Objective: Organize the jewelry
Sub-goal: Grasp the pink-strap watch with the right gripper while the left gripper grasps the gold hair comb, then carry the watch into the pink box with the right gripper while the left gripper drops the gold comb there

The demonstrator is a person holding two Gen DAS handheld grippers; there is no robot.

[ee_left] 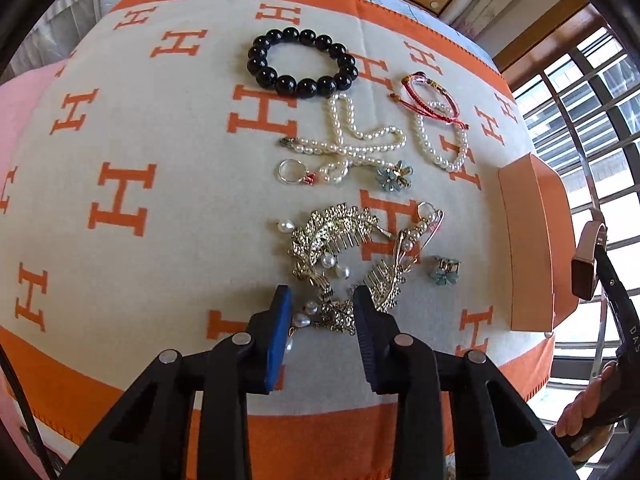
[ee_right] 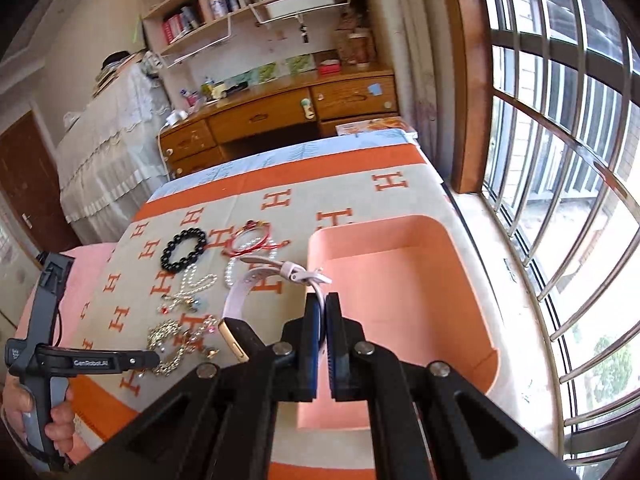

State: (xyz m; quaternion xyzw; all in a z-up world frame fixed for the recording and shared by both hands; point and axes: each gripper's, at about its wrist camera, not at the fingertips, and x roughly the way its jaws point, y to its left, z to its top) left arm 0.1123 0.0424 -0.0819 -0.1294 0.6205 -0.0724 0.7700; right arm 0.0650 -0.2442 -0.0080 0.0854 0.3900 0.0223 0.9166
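**Watch clamped on my right, comb between my left fingers**

My right gripper [ee_right: 323, 312] is pinched down on the pale strap of a smartwatch [ee_right: 240, 304]. Its pads are nearly together with only the strap between them, and the watch's gold-edged body hangs to the left of the fingers. Directly ahead of and below that gripper sits the orange tray [ee_right: 452, 264], its near-left corner just beyond the fingertips. The tray floor I can see is bare, and its far wall runs close to the window side of the blanket [ee_right: 400, 196]. Past the tray's right wall there is only a narrow strip of blanket before the edge and the barred window [ee_right: 560, 160].

My left gripper [ee_left: 322, 312] is spread wide, low over the blanket, with the near end of the gold pearl hair comb [ee_left: 332, 248] lying between the two pads. Whether either pad touches it, I cannot tell. Just right of the comb is a small blue flower clip [ee_left: 445, 272]; farther out lie a ring [ee_left: 290, 171], a pearl strand [ee_left: 352, 136], a pearl bracelet [ee_left: 440, 140] with a red cord bracelet [ee_left: 428, 100] across it, and the black bead bracelet [ee_left: 300, 62] farthest out. To the left of the jewelry, the blanket is open cloth all the way to its orange border.
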